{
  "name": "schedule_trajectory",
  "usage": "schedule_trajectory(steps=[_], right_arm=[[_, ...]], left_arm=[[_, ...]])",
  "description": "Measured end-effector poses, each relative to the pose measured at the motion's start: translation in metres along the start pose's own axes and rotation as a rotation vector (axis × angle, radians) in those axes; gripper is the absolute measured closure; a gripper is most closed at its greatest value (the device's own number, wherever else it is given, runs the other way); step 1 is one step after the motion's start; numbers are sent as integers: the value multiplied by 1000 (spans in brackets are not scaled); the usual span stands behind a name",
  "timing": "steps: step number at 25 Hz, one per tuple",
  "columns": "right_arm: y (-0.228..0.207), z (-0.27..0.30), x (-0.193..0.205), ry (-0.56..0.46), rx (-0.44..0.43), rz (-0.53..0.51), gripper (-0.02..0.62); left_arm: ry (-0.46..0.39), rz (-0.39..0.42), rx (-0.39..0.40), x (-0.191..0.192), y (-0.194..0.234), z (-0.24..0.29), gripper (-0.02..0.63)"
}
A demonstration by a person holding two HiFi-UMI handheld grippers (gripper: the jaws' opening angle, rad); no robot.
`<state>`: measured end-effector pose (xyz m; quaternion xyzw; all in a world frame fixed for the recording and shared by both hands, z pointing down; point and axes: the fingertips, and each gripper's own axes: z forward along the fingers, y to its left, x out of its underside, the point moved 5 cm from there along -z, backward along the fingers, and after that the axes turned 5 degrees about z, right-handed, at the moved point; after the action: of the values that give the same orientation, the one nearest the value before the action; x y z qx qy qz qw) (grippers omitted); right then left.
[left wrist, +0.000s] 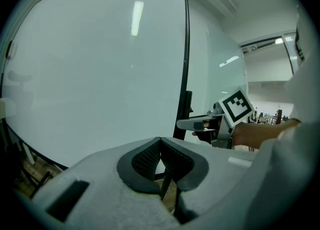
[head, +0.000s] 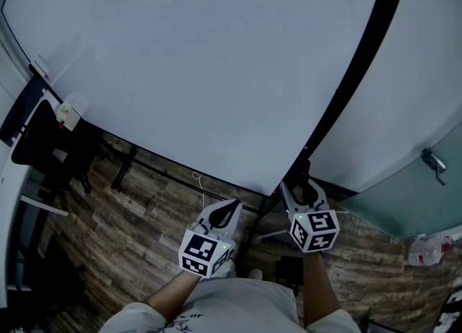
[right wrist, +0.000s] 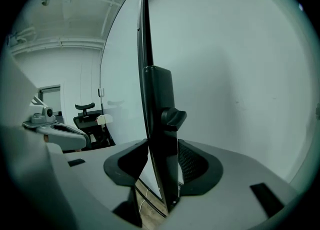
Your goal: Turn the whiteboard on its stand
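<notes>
The whiteboard (head: pixel 202 57) stands upright on the wooden floor (head: pixel 144 205), and its white face fills most of the head view. The right tongs (right wrist: pixel 161 169) are at the whiteboard's near vertical edge. The black upright (right wrist: pixel 159 99) of the stand (a clamp knob (right wrist: pixel 173 118) juts from it) rises between the two jaws, which stand released, with a gap showing beside the left pad. The left tongs (left wrist: pixel 160 141) hover in front of the whiteboard's face, near its lower edge and apart from it. Their jaws are clenched tip to tip on nothing. An office chair (head: pixel 43 140) sits by the whiteboard's far lower corner.
</notes>
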<state>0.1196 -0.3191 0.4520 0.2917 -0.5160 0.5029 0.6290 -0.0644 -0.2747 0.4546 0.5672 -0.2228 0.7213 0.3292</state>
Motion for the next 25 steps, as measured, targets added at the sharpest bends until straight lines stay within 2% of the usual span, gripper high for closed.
schedule_trajectory(steps=[11,25], right_arm=[[-2,7,-2,0,-32,-19,411],[-8,-10,2,11,11,5,411]], left_arm=[[11,-5,-19,2,1,0,595],[7,-6,-28,3,-2,-8,595]])
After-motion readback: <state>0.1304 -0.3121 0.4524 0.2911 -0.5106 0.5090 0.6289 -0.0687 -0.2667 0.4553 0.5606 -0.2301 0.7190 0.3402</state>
